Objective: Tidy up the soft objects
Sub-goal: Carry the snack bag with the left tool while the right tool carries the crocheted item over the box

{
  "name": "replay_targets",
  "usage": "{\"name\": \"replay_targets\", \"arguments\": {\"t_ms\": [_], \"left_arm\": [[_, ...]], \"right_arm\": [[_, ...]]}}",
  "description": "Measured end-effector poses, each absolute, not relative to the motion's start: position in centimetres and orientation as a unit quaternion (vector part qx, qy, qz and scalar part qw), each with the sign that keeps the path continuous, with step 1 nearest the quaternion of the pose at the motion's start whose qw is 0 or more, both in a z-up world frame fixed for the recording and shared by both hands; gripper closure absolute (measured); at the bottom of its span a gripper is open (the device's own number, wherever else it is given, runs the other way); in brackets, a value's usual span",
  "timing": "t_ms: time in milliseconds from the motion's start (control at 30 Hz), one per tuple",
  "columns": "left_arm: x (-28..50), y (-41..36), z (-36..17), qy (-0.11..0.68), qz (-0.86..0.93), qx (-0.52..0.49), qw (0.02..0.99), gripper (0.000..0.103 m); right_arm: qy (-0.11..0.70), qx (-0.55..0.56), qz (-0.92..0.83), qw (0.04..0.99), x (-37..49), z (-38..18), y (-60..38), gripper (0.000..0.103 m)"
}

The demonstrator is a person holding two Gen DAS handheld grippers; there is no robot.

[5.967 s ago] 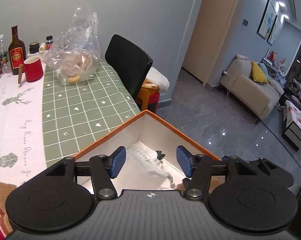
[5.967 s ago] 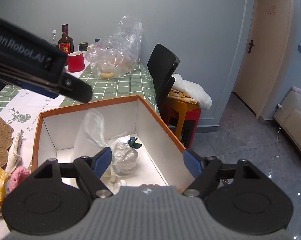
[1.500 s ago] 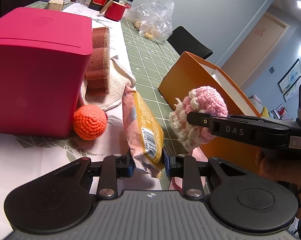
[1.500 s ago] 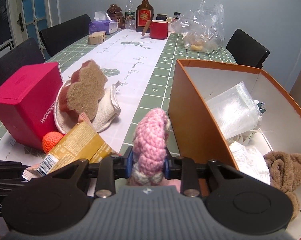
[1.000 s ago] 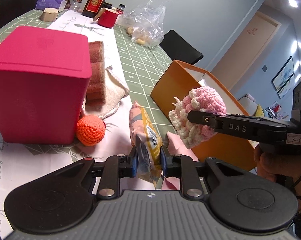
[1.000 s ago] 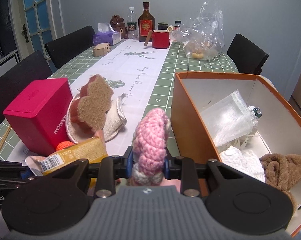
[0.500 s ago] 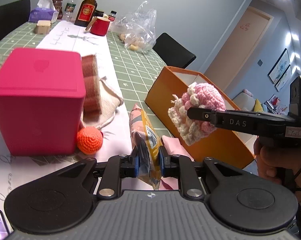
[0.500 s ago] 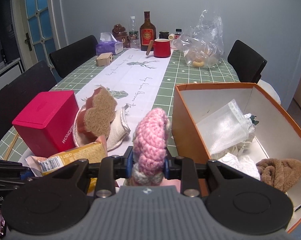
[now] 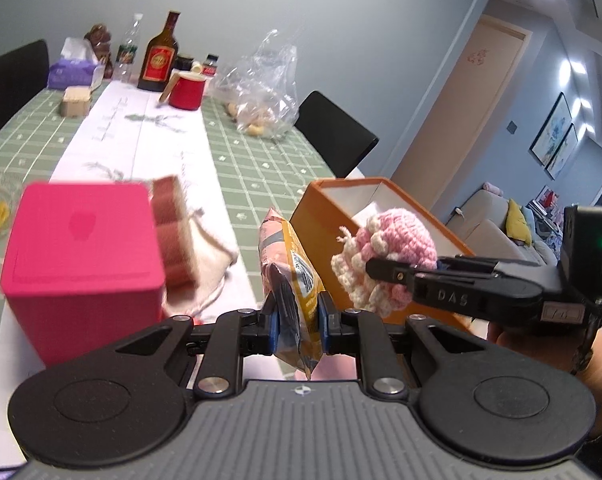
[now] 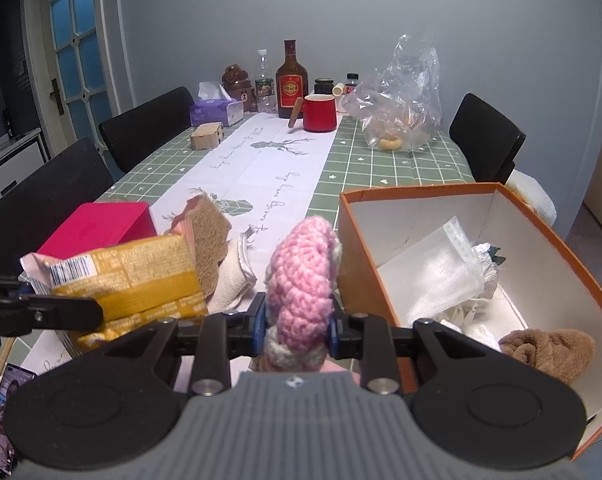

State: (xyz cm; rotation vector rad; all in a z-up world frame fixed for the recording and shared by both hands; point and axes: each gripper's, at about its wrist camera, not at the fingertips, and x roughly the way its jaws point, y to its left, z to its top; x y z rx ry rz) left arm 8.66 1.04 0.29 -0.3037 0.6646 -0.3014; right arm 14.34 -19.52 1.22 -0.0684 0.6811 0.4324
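A: Where are the soft things?

B: The pink-and-cream crocheted piece (image 10: 301, 276) is pinched by the right hand-held gripper (image 10: 297, 330), above the counter (image 10: 401, 168), just left of the orange open cardboard box (image 10: 549, 240). The yellow-and-pink crinkled snack packet (image 9: 295, 280) is clamped in the left hand-held gripper (image 9: 298, 328), also off the counter.

A: And inside the box?

B: 1 clear plastic bag (image 10: 437, 268) and a brown fuzzy cloth (image 10: 549, 352). Left of both grippers stands a magenta square box (image 9: 81, 256), with a brown flower-shaped sponge (image 10: 207, 236) beside it.
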Motion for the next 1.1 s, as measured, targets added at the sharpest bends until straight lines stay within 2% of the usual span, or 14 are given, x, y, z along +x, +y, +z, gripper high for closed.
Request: {"name": "replay_targets", "arguments": {"t_ms": [533,833,1100], "left_arm": [[12.1,-5.0,5.1,0.286,-0.210,-0.133,0.925,0.082],[14.9,-8.2,5.5,0.288,-0.234,-0.127,0.920,0.082],[17.4,-11.0,3.9,0.313,-0.251,-0.138,0.906,0.082]], "right_arm": [[0.299,0.017,0.169,0.939,15.1,4.1,-24.9,0.075],[0.283,0.062,0.125,0.949,16.5,5.6,-30.3,0.075],[0.318,0.100,0.082,0.939,18.8,3.6,-35.1,0.075]]}}
